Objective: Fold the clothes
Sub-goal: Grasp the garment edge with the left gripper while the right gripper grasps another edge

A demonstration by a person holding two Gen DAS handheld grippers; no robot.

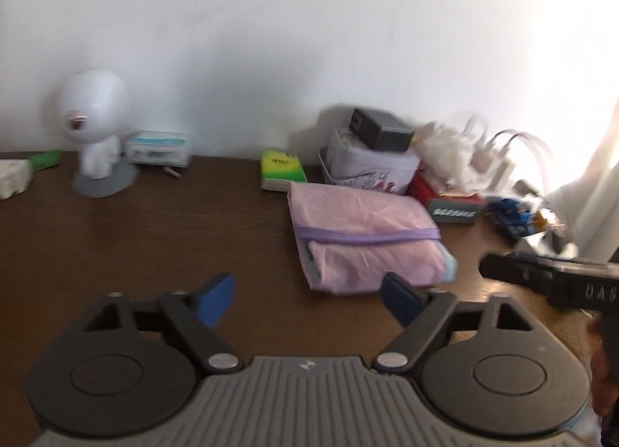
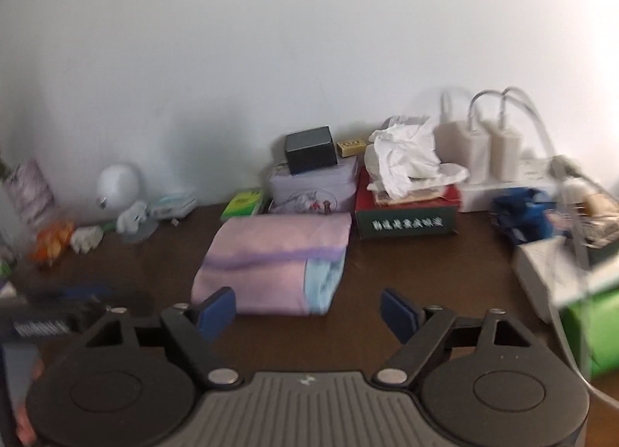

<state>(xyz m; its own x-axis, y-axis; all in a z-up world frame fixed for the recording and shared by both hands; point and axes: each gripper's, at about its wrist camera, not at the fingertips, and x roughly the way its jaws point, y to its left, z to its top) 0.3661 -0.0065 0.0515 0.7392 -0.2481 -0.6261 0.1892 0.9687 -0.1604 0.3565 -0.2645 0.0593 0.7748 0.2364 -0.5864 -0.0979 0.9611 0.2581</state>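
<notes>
A pink garment with a purple band and a light blue edge [image 1: 363, 238] lies folded on the dark wooden table [image 1: 162, 238], near the back. In the right wrist view the same folded garment [image 2: 274, 261] sits just beyond the fingers. My left gripper [image 1: 307, 298] is open above bare table, nothing between its blue pads; the garment lies ahead and to the right of it. My right gripper [image 2: 307, 309] is open too and holds nothing. The garment's near edge shows behind its left pad. The right gripper's black body [image 1: 549, 276] shows at the right edge of the left wrist view.
Along the wall stand a white round camera [image 1: 94, 125], a green tissue pack [image 1: 280, 170], a lilac tin [image 2: 313, 185] with a black box on it, a red and green carton [image 2: 406, 214] topped with crumpled paper, white chargers [image 2: 479, 153] and a green box [image 2: 595, 331].
</notes>
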